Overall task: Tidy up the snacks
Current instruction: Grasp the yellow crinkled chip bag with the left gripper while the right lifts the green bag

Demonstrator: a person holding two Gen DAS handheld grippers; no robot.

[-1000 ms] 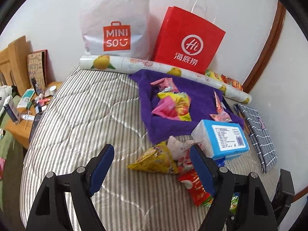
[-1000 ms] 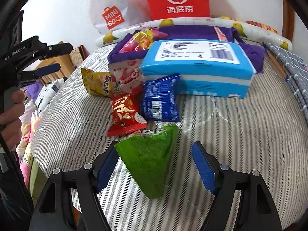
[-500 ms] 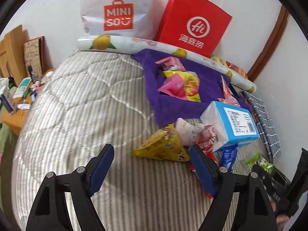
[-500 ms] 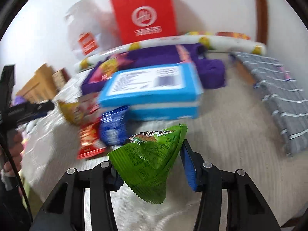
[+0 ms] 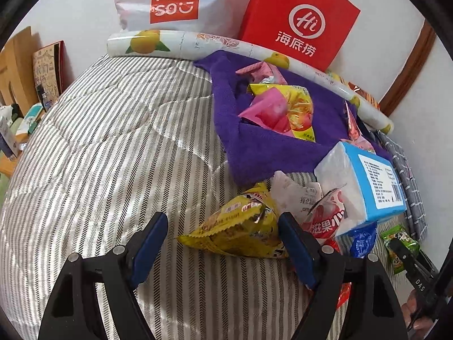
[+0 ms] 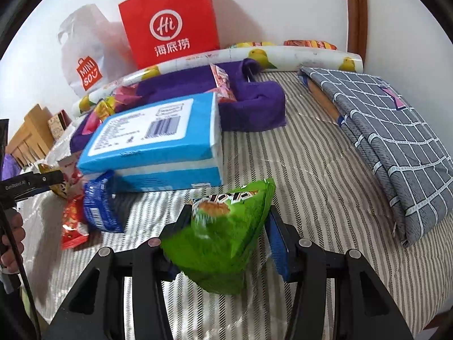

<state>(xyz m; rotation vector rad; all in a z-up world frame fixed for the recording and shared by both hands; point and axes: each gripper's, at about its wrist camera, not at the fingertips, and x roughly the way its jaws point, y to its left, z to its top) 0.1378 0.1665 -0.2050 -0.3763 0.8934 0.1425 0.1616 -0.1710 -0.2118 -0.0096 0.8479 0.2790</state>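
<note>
My right gripper (image 6: pixel 226 226) is shut on a green snack bag (image 6: pixel 223 235) and holds it above the striped bed (image 6: pixel 311 175). The green bag also shows at the right edge of the left wrist view (image 5: pixel 399 243). My left gripper (image 5: pixel 223 243) is open, low over the bed, with a yellow snack bag (image 5: pixel 240 229) lying between its fingers, nearer the right one. A red-and-white packet (image 5: pixel 320 215), a blue packet (image 6: pixel 99 206) and a red packet (image 6: pixel 72 223) lie by a blue tissue pack (image 6: pixel 158 141). More snacks (image 5: pixel 280 110) sit on a purple towel (image 5: pixel 254 147).
A red paper bag (image 6: pixel 170 22) and a white Miniso bag (image 5: pixel 170 0) lean on the wall behind a lemon-print roll (image 5: pixel 175 42). A folded grey checked cloth (image 6: pixel 390 130) lies at the bed's right side. A wooden side table with clutter (image 5: pixel 17 119) stands left.
My right gripper has shut on the green bag, lifted it and swung right. My left gripper has moved forward and lower, bringing the yellow bag between its fingers.
</note>
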